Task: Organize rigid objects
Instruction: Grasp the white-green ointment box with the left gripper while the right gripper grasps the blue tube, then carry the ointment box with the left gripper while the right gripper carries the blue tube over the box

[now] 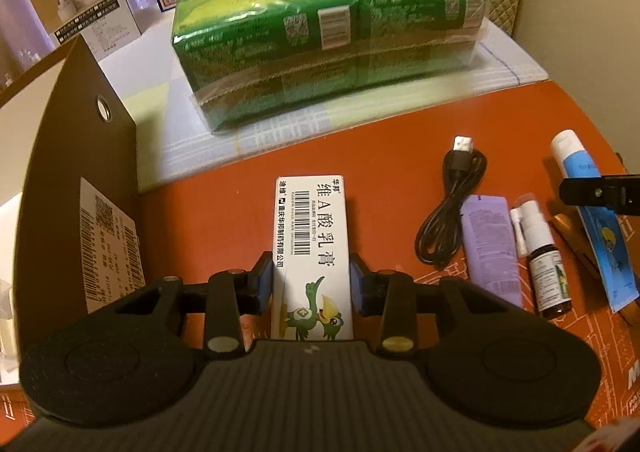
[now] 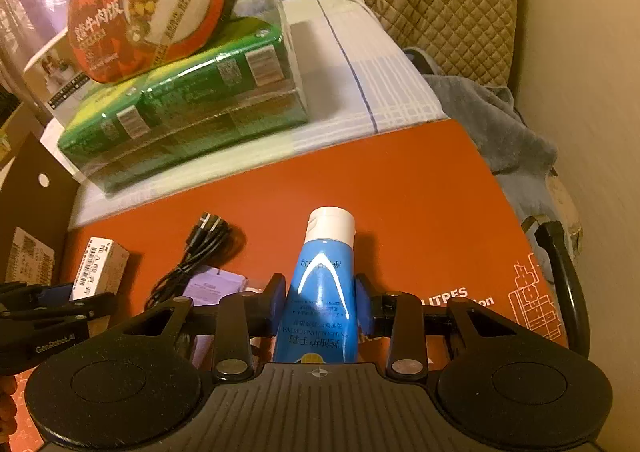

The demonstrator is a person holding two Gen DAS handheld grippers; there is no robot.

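Note:
My left gripper (image 1: 312, 276) is shut on a white ointment box (image 1: 310, 236) with a barcode and a green bird, held just over the orange mat (image 1: 380, 172). My right gripper (image 2: 320, 298) is shut on a blue hand-cream tube (image 2: 322, 284) with a white cap; the tube also shows in the left wrist view (image 1: 588, 192). The box shows in the right wrist view (image 2: 100, 266), with the left gripper (image 2: 48, 316) on it. On the mat lie a black USB cable (image 1: 452, 208), a purple tube (image 1: 490, 248) and a small spray bottle (image 1: 546, 264).
A green wrapped tissue pack (image 1: 320, 44) with a red food bowl (image 2: 148, 0) on top sits on a checked cloth behind the mat. A brown cardboard box flap (image 1: 76, 180) stands at the left. A quilted cushion (image 2: 432, 0) and grey cloth (image 2: 500, 124) lie at the right.

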